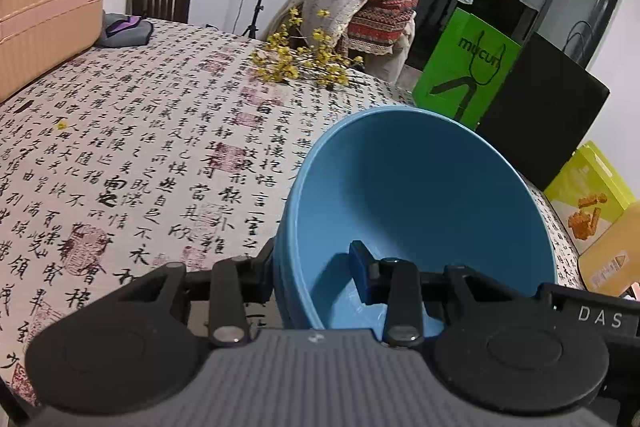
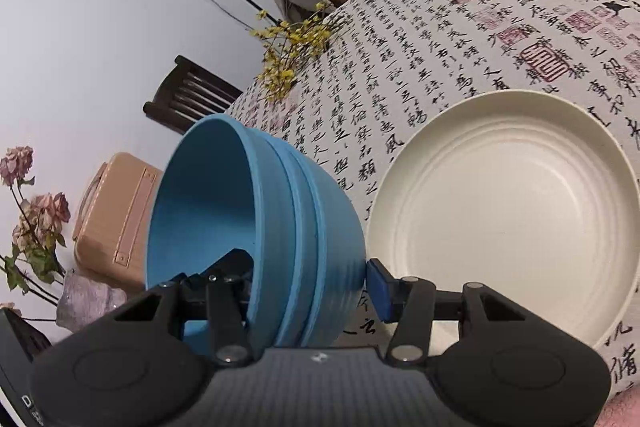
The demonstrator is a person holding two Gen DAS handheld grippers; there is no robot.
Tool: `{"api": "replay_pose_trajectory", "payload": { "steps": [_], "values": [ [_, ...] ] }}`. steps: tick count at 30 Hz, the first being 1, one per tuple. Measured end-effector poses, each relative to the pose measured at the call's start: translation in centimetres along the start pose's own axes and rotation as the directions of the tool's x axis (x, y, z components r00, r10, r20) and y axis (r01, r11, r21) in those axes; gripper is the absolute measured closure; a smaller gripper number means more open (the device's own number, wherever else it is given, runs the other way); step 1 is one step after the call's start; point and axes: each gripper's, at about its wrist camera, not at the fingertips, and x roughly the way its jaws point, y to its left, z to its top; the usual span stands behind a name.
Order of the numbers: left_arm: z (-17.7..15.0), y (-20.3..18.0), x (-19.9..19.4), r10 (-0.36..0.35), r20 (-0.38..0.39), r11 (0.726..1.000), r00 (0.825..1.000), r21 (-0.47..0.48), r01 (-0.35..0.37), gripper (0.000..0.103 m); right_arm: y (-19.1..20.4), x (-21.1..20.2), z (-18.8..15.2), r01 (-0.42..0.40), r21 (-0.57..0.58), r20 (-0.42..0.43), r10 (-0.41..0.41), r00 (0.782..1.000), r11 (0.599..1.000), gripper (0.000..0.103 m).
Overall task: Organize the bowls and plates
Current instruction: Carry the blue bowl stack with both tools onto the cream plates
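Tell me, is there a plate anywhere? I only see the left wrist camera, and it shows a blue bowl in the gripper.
Observer: Yes. The right wrist view shows a cream plate lying empty on the tablecloth.
Operator: What is the other gripper doing?
Observer: The right gripper clamps nested blue bowls, with one finger inside and one outside.
Operator: How many bowls?
Observer: Three rims show one behind another, so it looks like three, tipped on their side next to the plate.
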Motion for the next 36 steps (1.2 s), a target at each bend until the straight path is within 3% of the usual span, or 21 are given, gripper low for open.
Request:
{"api": "replay_pose_trajectory", "payload": {
  "steps": [36],
  "values": [
    [-1.3,-8.2,3.7,-0.119,-0.079,0.984,0.99,0.121,0.128,0.066,-6.9,-5.1,2.1,0.058,0.139,0.123,-0.075,0.99,0.989,0.054]
  ]
}}
